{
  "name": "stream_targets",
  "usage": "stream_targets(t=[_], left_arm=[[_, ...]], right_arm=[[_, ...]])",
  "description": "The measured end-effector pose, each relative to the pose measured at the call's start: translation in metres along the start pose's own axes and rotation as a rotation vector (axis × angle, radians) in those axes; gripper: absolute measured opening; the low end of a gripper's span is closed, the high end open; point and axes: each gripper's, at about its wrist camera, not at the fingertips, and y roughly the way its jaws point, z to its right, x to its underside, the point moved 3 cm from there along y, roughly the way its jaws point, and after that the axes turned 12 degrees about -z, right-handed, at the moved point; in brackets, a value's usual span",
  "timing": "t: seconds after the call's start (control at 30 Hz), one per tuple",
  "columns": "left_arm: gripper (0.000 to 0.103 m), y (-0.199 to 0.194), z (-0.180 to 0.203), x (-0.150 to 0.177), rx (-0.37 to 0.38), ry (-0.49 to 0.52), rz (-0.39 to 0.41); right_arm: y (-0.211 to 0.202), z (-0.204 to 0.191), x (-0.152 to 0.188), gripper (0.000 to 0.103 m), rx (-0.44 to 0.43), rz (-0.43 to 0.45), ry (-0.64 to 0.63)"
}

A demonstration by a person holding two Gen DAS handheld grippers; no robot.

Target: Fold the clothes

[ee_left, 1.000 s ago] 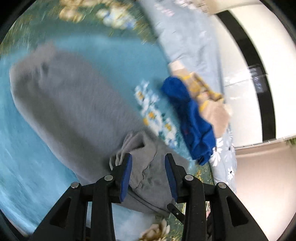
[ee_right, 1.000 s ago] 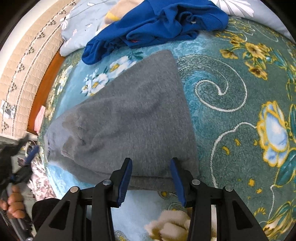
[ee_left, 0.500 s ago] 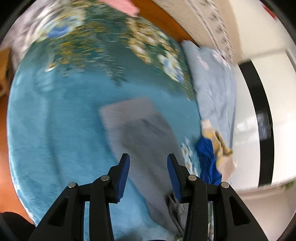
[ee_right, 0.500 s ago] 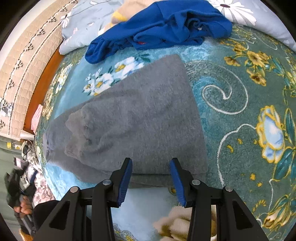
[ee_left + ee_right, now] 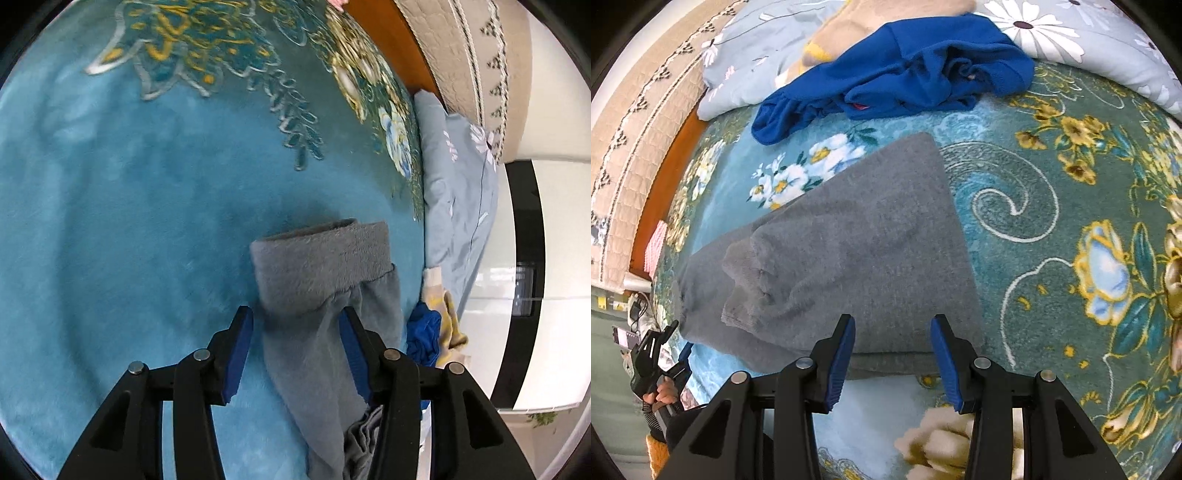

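Swinging away from the bunched cloth it gripped before, the left gripper [image 5: 295,332] now hangs over the ribbed cuff of the grey garment [image 5: 849,240] — jaws opening, pads clear of the fabric. Right gripper [image 5: 892,343] hovers open above the garment's near edge — it lies flat on the floral teal blanket [image 5: 1052,221], near a blue garment [image 5: 905,74].

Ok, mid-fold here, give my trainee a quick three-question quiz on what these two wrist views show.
1. True or false: the blue garment lies on top of the grey garment.
2. Which part of the grey garment lies ahead of the left gripper: A ribbed cuff, B hood, C zip?
3. What surface do the clothes lie on?

Key: 1 false, they lie apart. 2 A. 3 a teal floral blanket.
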Motion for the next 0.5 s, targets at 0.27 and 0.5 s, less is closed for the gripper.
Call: stream_targets(t=[0.27, 0.5], left_arm=[[0.050, 0.010, -0.006, -0.017, 0.063, -0.020, -0.007], [0.043, 0.009, -0.002, -0.016, 0.042, -0.020, 0.016]], right_arm=[[0.006, -0.002, -0.003, 0.046, 0.009, -0.023, 0.027], [0.005, -0.009, -0.005, 0.046, -0.007, -0.020, 0.025]])
